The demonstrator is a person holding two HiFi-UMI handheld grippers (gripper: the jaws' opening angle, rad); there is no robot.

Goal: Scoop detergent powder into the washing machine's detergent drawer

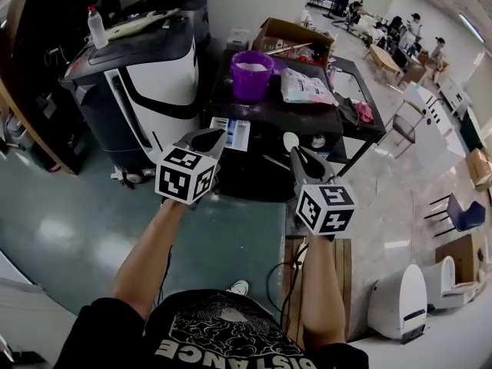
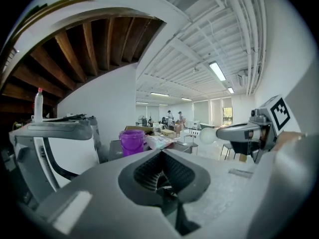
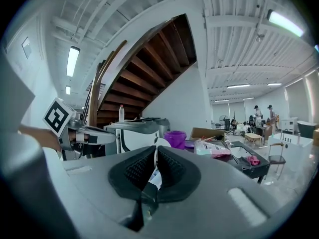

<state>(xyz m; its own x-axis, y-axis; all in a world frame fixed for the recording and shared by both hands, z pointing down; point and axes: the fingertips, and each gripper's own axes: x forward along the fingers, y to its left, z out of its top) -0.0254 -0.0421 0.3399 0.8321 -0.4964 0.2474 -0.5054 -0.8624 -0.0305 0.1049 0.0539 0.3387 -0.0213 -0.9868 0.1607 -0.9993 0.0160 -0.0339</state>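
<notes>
1. Purple bucket [image 1: 252, 74]: smooth glossy plastic.
2. Detergent bag [image 1: 306, 87]: crinkly shiny plastic film.
3. Worktop [image 1: 269, 118]: dark, glossy.
4. Right tongs [image 3: 155, 158]: matt grey plastic (ribbed black pads).
5. Spoon [image 1: 290, 141]: smooth white plastic.

- Left claw [image 1: 206, 140]: light grey shells that taper to a narrow tip, with dark inner faces.
- Directly behind that claw is a white cube [image 1: 185, 175]. Each face in sight carries black square markers.
- Right claw [image 1: 301, 160]: the same grey, slender build, with a second marker cube [image 1: 325, 208] behind it, also black on white.
- Inside each claw, black ribbed pads [image 2: 147, 171] line a V-shaped recess in a smooth grey body. A pale rectangular label [image 2: 72, 210] lies on the shell beside the recess.
- Well behind both claws: a black short-sleeved T-shirt [image 1: 223, 335] with white block lettering and a pale swirling pattern.
- Just ahead of the T-shirt, toward the claws, the tip of a white shoe [image 1: 239, 287].
</notes>
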